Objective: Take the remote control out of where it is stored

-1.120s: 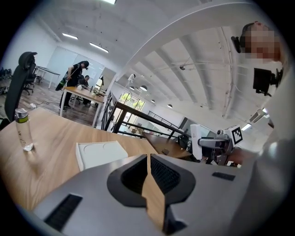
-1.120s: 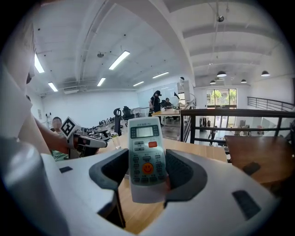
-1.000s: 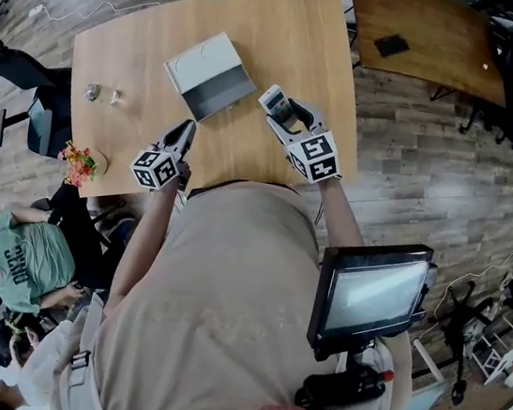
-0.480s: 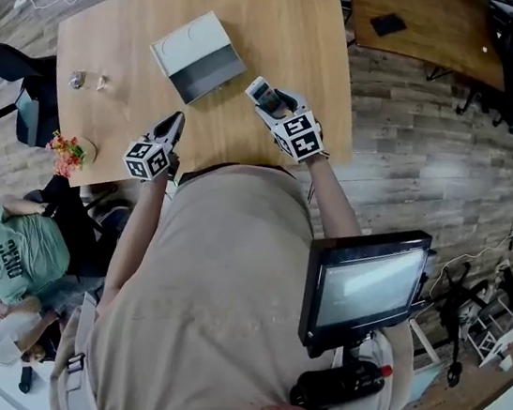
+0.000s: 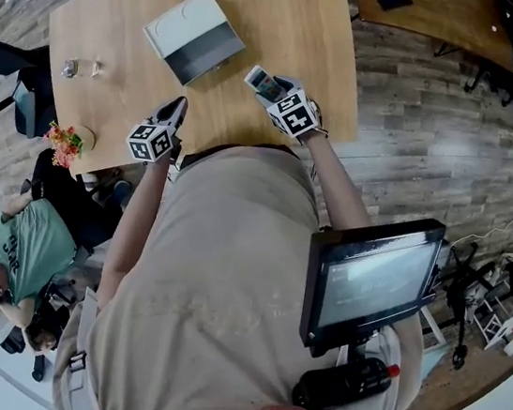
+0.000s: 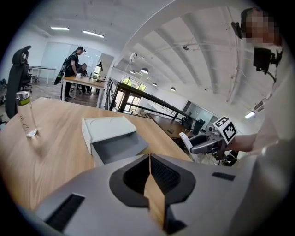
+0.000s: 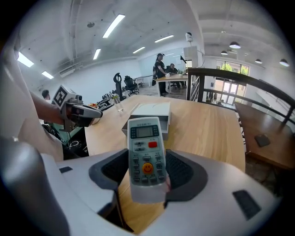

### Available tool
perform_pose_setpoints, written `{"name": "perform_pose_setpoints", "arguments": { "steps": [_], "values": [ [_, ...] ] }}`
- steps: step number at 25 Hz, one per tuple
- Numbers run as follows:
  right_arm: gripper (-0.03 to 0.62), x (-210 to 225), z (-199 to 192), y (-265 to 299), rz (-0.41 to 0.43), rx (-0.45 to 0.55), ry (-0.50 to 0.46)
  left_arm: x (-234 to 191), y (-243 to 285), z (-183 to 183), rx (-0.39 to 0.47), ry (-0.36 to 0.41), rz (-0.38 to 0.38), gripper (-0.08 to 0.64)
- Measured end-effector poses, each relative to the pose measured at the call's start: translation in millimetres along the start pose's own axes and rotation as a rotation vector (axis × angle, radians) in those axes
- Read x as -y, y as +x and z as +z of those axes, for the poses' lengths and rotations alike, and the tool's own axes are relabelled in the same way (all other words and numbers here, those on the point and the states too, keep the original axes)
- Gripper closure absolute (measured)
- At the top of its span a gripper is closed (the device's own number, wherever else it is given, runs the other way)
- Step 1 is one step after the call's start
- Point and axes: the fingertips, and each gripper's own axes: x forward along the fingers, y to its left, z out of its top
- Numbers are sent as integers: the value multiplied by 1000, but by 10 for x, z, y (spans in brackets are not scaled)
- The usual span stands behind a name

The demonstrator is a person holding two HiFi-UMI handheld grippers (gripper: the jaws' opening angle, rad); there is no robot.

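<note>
**remote control held clear of the open storage box**

the remote control [image 7: 145,156] is clamped between the jaws of the right gripper [image 7: 146,171], its lower end pressed by both dark pads and its keypad and small screen turned up toward the camera. in the head view the remote control [image 5: 258,80] is seen sticking out ahead of the right gripper [image 5: 271,90], above the wooden table [image 5: 293,15] and near its front right edge, apart from the storage box [image 5: 193,34].

the storage box is a white case with a grey drawer pulled out toward the person; it is seen lying flat on the table [image 6: 46,156] in the left gripper view, where the storage box [image 6: 108,138] is beyond the jaws, and again behind the remote in the right gripper view [image 7: 150,110].

the left gripper [image 6: 150,177] is shown with its jaws brought together and nothing between them. in the head view the left gripper [image 5: 177,112] is held at the table's front edge, to the left of the right one and just short of the box.

a clear bottle [image 6: 25,115] is stood on the far left of the table. a small bunch of flowers [image 5: 64,139] is seen at the left corner, and a seated person in a green shirt [image 5: 37,249] is beside the table.
</note>
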Motion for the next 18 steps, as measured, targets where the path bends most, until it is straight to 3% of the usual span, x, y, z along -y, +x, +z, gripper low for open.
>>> {"name": "perform_pose_setpoints", "arguments": {
  "steps": [11, 18],
  "values": [
    [334, 66, -608, 575, 24, -162, 57, -169, 61, -356, -96, -8, 39, 555],
    [334, 158, -997, 796, 6, -259, 67, -548, -11, -934, -256, -9, 108, 554]
  ]
}}
